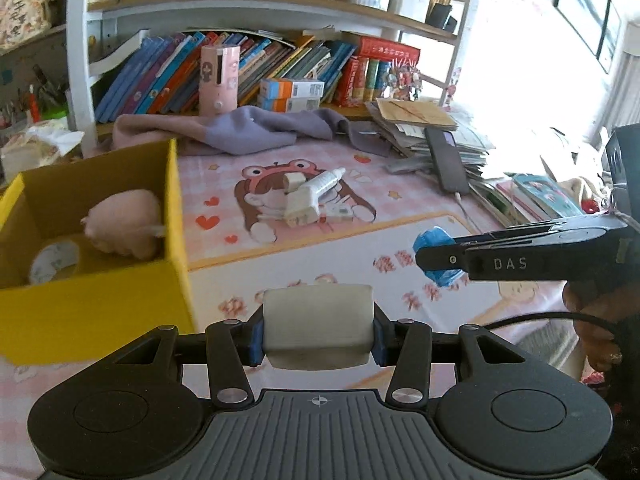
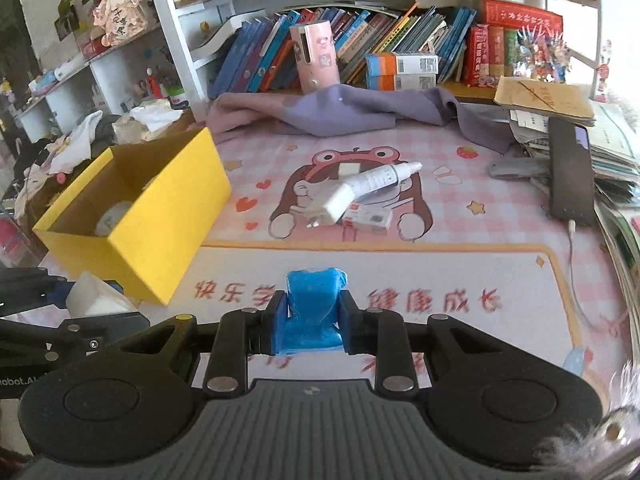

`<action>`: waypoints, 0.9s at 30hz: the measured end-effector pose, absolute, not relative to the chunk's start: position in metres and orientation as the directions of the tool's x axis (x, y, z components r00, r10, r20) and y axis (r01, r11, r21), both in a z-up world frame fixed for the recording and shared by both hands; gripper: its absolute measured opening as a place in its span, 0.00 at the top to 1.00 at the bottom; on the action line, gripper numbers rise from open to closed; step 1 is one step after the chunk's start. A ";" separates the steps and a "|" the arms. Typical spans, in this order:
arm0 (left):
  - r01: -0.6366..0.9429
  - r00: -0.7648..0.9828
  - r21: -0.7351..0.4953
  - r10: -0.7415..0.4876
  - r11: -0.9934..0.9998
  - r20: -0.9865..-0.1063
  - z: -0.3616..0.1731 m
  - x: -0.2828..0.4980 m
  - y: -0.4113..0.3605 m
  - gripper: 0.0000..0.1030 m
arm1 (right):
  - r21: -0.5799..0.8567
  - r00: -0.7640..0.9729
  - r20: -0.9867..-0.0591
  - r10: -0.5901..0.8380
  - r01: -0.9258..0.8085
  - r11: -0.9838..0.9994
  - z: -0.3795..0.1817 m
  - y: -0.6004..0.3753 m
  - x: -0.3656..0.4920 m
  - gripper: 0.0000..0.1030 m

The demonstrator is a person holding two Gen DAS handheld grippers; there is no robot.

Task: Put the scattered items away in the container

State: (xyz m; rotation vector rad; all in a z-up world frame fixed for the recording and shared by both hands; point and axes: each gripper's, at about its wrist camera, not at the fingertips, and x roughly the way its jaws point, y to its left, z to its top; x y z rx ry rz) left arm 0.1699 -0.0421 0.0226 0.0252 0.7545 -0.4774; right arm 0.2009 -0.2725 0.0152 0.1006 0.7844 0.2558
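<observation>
My left gripper (image 1: 318, 326) is shut on a white block (image 1: 318, 320), held above the pink mat just right of the yellow box (image 1: 96, 312). The box holds a pink plush (image 1: 124, 224) and a tape roll (image 1: 54, 260). My right gripper (image 2: 312, 316) is shut on a blue wrapped item (image 2: 314, 304); it also shows in the left wrist view (image 1: 438, 256). The yellow box (image 2: 160, 216) lies to its left. On the mat's middle lie a white charger (image 2: 334, 202), a white tube (image 2: 380, 178) and a small red-and-white box (image 2: 368, 218).
A purple cloth (image 2: 340, 112) lies at the back below the bookshelf (image 2: 360, 52). A pink cylinder (image 2: 316, 58) stands behind it. A stack of papers with a black phone (image 2: 570, 172) and its cable sits at the right. Clutter fills the shelves at the left.
</observation>
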 end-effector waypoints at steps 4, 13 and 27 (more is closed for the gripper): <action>0.421 0.620 -0.155 -0.408 0.894 -0.670 0.018 0.138 -0.006 0.55 | 0.193 0.672 -0.696 0.253 -0.165 0.967 0.014 -0.238 0.169 0.76; 0.402 0.599 -0.181 -0.407 0.898 -0.689 0.013 0.090 0.053 0.56 | 0.184 0.643 -0.714 0.277 -0.209 0.960 0.010 -0.163 0.104 0.76; 0.363 0.634 -0.179 -0.383 0.915 -0.672 0.016 0.054 0.098 0.56 | 0.182 0.628 -0.710 0.318 -0.272 0.945 0.014 -0.112 0.070 0.76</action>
